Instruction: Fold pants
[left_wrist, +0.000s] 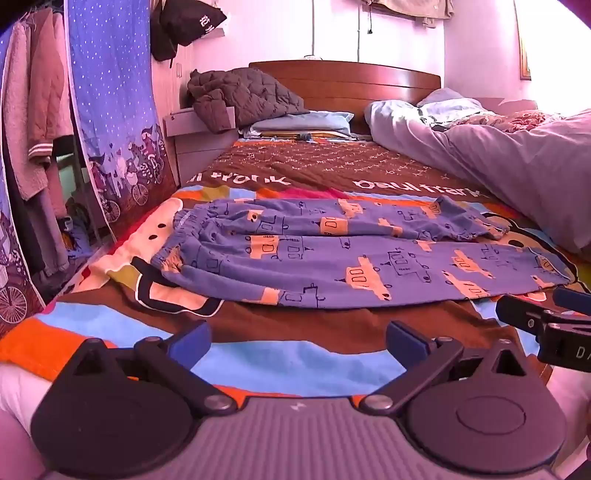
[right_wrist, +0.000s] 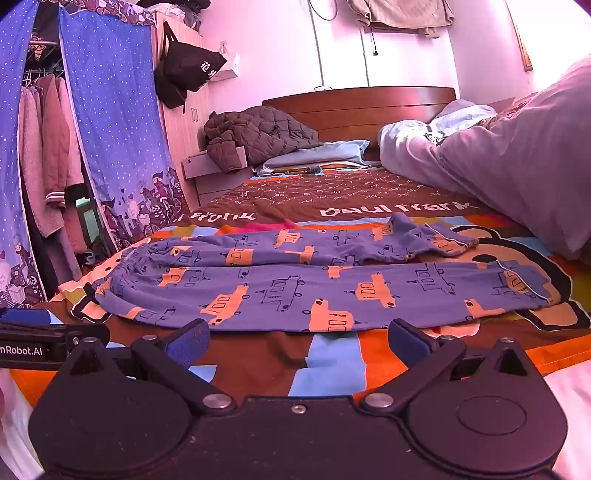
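Blue pants (left_wrist: 332, 254) with orange car prints lie spread flat across the bed, waistband at the left, both leg cuffs at the right. They also show in the right wrist view (right_wrist: 314, 284). My left gripper (left_wrist: 297, 341) is open and empty, just short of the near leg. My right gripper (right_wrist: 297, 341) is open and empty, close to the near leg's edge. The right gripper also shows at the right edge of the left wrist view (left_wrist: 546, 317). Part of the left gripper shows at the left edge of the right wrist view (right_wrist: 44, 339).
The colourful cartoon bedspread (left_wrist: 288, 365) covers the bed. A rumpled lilac duvet (left_wrist: 517, 166) is heaped at the right. A dark quilted jacket (left_wrist: 240, 96) and pillows lie by the wooden headboard (left_wrist: 351, 81). A blue curtain wardrobe (left_wrist: 110, 110) with hanging clothes stands at the left.
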